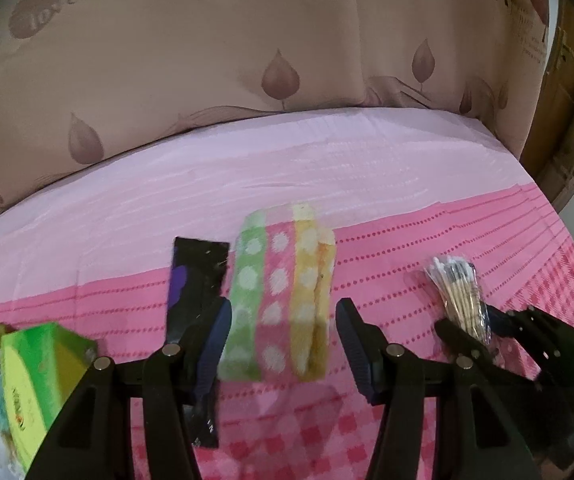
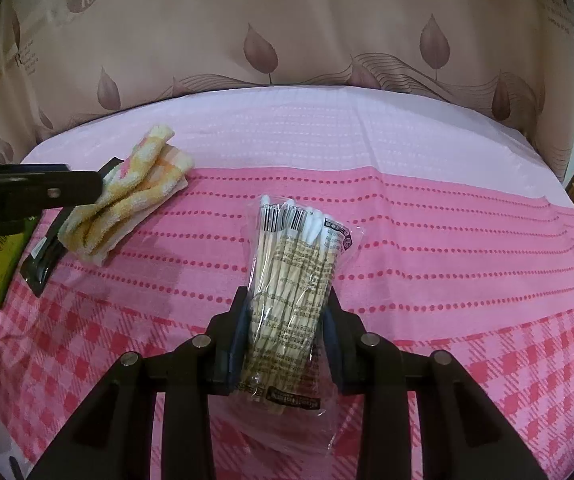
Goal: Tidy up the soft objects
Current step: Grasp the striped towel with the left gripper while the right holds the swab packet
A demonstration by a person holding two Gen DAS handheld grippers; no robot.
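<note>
Scanning left to right on the pink cloth [image 1: 427, 240]: a green box [image 1: 35, 376] sits at the far left edge, partly cut off by the frame, with other packaging behind it that is too blurred to identify. Just right of it lies a flat black packet [image 1: 195, 280], long side running away from the camera.

Left gripper [image 1: 283, 340]: jaws spread wide, holding nothing. The folded towel [image 1: 283, 300] (green, pink and yellow stripes with pale dots) lies flat on the cloth between the two fingers, with a clear gap to the right pad. The left pad sits just beside the towel's green edge; contact cannot be confirmed. The towel's left edge is right beside the black packet. In the right wrist view the same towel [image 2: 127, 196] shows its yellow-orange folded side, partly behind the left gripper's arm, overlapping the black packet [image 2: 45, 256].

Further right: a clear bag of cotton swabs [image 1: 457, 296] with wooden sticks and white tips.

Right gripper [image 2: 285, 344]: clamped on the bag of cotton swabs [image 2: 295, 280], both pads pressed against the lower half of the bag, the tips end pointing away from the camera. The bag's bottom flap hangs below the pads. Whether the bag touches the cloth cannot be told. In the left wrist view the right gripper [image 1: 483, 332] is at the far right, with the bag sticking up out of it.

A beige curtain [image 2: 287, 40] with leaf print hangs behind the table.
</note>
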